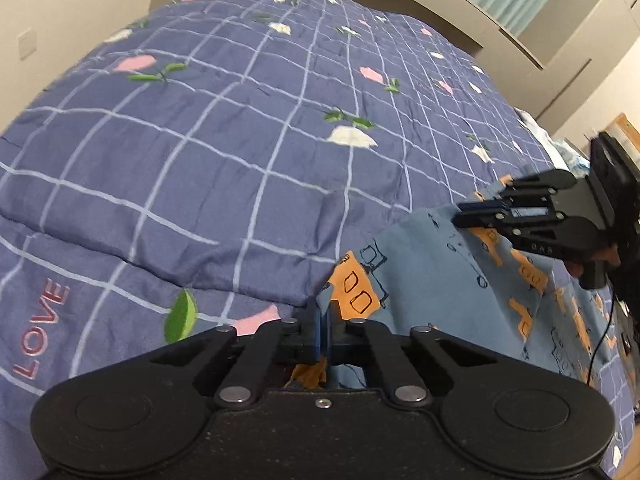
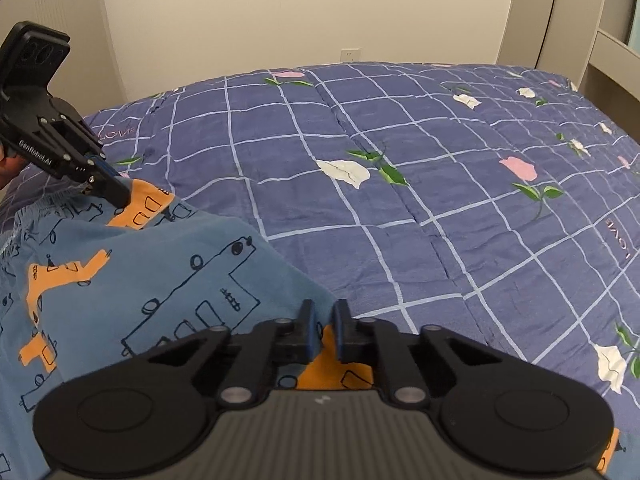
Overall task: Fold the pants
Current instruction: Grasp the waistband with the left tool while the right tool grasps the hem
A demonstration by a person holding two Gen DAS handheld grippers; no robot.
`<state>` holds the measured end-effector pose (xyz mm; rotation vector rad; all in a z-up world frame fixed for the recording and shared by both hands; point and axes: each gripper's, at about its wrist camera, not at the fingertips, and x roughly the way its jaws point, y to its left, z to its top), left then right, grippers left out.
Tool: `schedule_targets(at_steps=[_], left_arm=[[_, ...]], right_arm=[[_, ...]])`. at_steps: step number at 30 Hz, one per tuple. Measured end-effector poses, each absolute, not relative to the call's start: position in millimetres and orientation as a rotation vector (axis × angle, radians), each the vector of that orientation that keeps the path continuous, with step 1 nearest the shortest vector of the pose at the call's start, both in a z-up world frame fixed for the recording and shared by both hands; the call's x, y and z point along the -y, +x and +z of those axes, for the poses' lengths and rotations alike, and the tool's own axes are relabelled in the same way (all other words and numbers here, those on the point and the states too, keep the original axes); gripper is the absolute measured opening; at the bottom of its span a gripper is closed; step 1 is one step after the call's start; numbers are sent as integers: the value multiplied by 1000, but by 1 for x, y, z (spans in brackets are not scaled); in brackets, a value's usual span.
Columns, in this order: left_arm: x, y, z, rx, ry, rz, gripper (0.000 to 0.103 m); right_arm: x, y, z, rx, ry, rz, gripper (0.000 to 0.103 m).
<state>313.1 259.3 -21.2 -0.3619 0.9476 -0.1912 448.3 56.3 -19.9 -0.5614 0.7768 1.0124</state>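
Observation:
The pants [image 1: 432, 264] are blue cloth with orange patches and dark line drawings; they also fill the lower left of the right wrist view [image 2: 132, 280]. My left gripper [image 1: 323, 312] is shut on a corner of the pants and lifts it off the bed; it shows in the right wrist view [image 2: 120, 196] at the far left. My right gripper [image 2: 322, 314] is shut on another edge of the pants, with cloth bunched between its narrow jaws; in the left wrist view it [image 1: 460, 218] sits at the right. The cloth hangs stretched between both grippers.
A purple quilt [image 1: 224, 152] with a white grid, flowers and the word LOVE covers the whole bed [image 2: 440, 200]. Beige walls and a wall socket [image 2: 351, 54] stand beyond it. A headboard ledge [image 1: 440, 4] and teal curtain lie at the far side.

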Motion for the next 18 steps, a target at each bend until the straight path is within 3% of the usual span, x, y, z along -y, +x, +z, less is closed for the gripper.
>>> schedule_targets(at_steps=[9,18], left_arm=[[-262,320,12,-832,-212,-48,1],[-272,329,-2,-799,-172,-11,1]], right_arm=[[-71,451,4,-663,-540,910,2],[-97,471,-9,-662,-554,861,2]])
